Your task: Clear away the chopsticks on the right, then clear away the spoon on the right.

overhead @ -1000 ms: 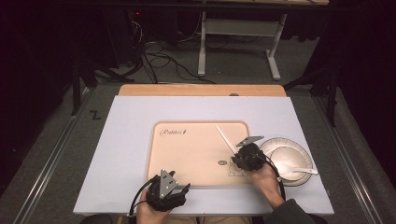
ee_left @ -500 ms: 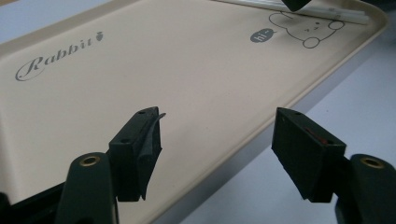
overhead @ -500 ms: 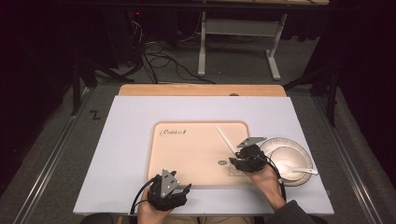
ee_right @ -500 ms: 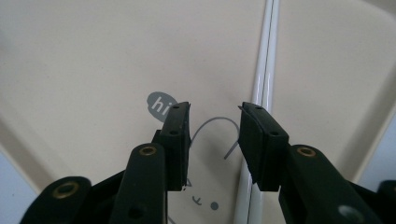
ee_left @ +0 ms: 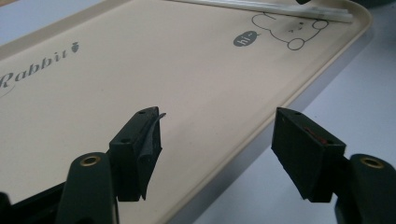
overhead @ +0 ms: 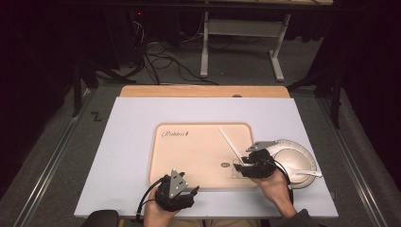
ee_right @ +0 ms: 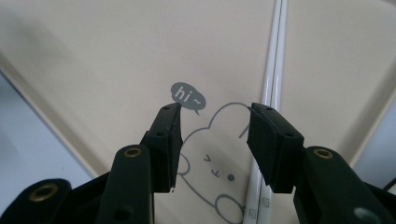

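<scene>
A beige tray (overhead: 189,151) printed with "Rabbit" and a cartoon bear lies mid-table. A pair of white chopsticks (overhead: 231,144) rests flat on its right part. My right gripper (overhead: 240,166) hovers over the tray's front right corner at the chopsticks' near end. In the right gripper view its jaws (ee_right: 215,108) have just been opening and stand open over the bear drawing. Nothing is between them, and the chopsticks (ee_right: 275,56) run under the right-hand jaw. My left gripper (overhead: 193,194) sits at the tray's front edge, open (ee_left: 217,114) and empty above the tray rim (ee_left: 261,126).
A white ridged plate (overhead: 302,150) holding a white spoon (overhead: 305,172) stands just right of the tray, beside my right hand. The white tabletop (overhead: 132,142) spreads to the left and behind, with a wooden strip (overhead: 203,91) at its far edge. Cables and desk legs lie beyond.
The right gripper's jaws stand wider apart than a second ago, and the chopsticks lie flat on the tray. Neither hand has shifted noticeably.
</scene>
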A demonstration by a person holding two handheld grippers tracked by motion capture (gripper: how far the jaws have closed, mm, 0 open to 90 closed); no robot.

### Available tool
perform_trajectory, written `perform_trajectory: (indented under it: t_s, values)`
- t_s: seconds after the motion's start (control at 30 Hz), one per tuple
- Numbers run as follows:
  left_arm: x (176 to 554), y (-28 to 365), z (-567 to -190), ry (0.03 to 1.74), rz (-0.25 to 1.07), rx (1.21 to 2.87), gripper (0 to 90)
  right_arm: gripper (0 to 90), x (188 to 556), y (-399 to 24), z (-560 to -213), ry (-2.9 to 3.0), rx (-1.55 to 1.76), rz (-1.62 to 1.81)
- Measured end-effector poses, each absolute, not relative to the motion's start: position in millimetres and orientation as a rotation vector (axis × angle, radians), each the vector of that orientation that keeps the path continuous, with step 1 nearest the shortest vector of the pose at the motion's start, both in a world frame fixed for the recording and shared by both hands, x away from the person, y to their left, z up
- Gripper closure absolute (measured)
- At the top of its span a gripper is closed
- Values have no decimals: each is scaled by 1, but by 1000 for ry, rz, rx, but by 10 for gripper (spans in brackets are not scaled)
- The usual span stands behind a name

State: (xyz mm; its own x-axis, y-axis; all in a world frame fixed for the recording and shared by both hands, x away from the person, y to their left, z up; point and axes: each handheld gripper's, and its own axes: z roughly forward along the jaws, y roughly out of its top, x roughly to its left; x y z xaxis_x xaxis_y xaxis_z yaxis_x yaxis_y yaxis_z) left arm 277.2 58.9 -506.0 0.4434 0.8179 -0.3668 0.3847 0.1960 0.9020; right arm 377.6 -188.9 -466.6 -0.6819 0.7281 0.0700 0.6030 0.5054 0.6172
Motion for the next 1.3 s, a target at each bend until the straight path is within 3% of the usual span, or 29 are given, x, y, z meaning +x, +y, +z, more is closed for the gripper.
perform_trajectory:
  t_s: [0.3, 1.3]
  values:
    - [286, 54, -506, 1155, 452, 1424, 316, 616, 367, -199, -458, 2513, 1149, 909]
    - [295, 39, -508, 1108, 360, 1509, 315, 636, 352, -262, -430, 2330, 1302, 906]
